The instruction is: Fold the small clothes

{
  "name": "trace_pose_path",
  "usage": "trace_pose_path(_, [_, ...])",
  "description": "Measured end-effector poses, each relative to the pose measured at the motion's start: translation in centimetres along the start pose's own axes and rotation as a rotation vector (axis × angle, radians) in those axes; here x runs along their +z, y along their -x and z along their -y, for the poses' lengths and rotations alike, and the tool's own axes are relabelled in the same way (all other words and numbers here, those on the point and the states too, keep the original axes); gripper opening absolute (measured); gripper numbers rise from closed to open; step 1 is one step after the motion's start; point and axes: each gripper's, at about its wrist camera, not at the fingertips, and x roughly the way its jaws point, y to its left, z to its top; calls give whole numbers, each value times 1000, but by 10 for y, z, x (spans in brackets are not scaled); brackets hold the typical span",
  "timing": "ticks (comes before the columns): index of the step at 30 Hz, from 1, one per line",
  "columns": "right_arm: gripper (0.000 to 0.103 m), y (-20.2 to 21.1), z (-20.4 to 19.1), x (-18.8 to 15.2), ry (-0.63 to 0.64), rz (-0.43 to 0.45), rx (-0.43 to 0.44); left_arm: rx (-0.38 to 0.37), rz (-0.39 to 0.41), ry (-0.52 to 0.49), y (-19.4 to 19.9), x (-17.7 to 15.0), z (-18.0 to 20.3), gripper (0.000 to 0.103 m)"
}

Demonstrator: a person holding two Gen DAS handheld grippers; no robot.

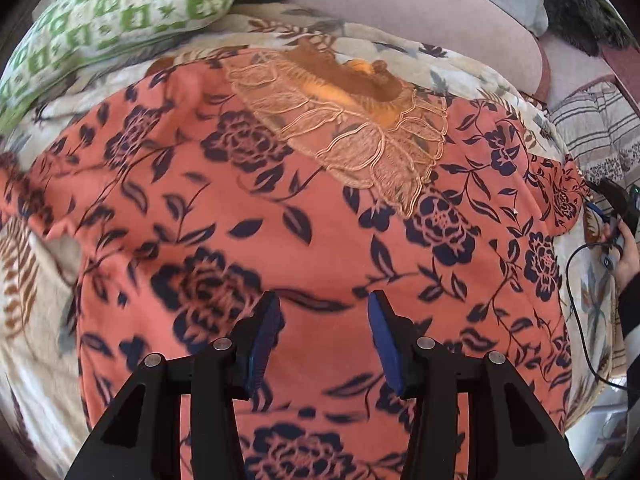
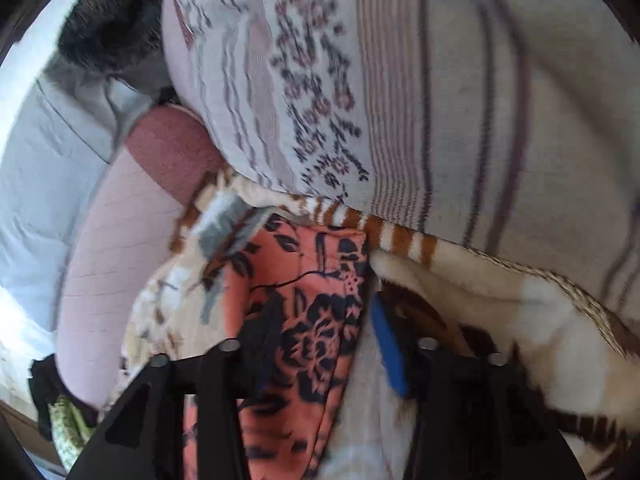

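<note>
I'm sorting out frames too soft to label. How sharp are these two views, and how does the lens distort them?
Left wrist view: the orange floral garment is fairly sharp mid-frame and smears toward the left edge; daylight is even, without glare. Right wrist view: motion blur throughout, and the striped pillow is streaked. Both views bulge from the fisheye lens and have dark corners.

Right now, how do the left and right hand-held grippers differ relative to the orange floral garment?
The left hand-held gripper hangs over the middle of the spread orange floral garment, nothing between its fingers. The right hand-held gripper sits at the garment's edge, with a fold of that fabric lying between its fingers. The left view is fairly sharp; the right is blurred. Both stand part open, with blue pads, and neither pinches the cloth.
</note>
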Motion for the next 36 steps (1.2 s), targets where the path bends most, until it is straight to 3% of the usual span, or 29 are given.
trace_pose_path(3, [55, -20, -11, 6, 60, -5, -30, -16, -28, 7, -19, 6, 4, 46])
trace_pose_path(4, [50, -21, -14, 7, 78, 6, -23, -18, -42, 8, -25, 6, 4, 46])
trace_pose_path(5, [15, -19, -13, 8, 76, 7, 1, -13, -57, 10, -28, 7, 4, 45])
trace_pose_path(6, [4, -16, -9, 10, 66, 1, 34, -11, -71, 11, -37, 14, 1, 45])
trace_pose_path(9, [4, 21, -3, 17, 61, 112, 87, -14, -37, 2, -31, 20, -3, 45])
trace_pose_path(12, [4, 49, 11, 24, 71, 178, 2, -11, 27, 12, -20, 26, -14, 46])
trace_pose_path(17, [4, 72, 25, 21, 40, 189, -76, -12, 17, 65, -29, 23, -45, 46])
trace_pose_path(20, [4, 85, 11, 11, 56, 198, -68, -65, 1, 97, -39, 20, -61, 46])
trace_pose_path(26, [4, 106, -59, -29, 180, 176, 47, -185, 90, 125, -33, 20, -76, 46])
trace_pose_path(29, [4, 113, -106, -66, 273, 122, 134, -219, 130, 133, -30, 18, -86, 46])
trace_pose_path(36, [4, 108, -202, -166, 428, -37, 327, -271, 144, 118, -12, 22, -96, 46])
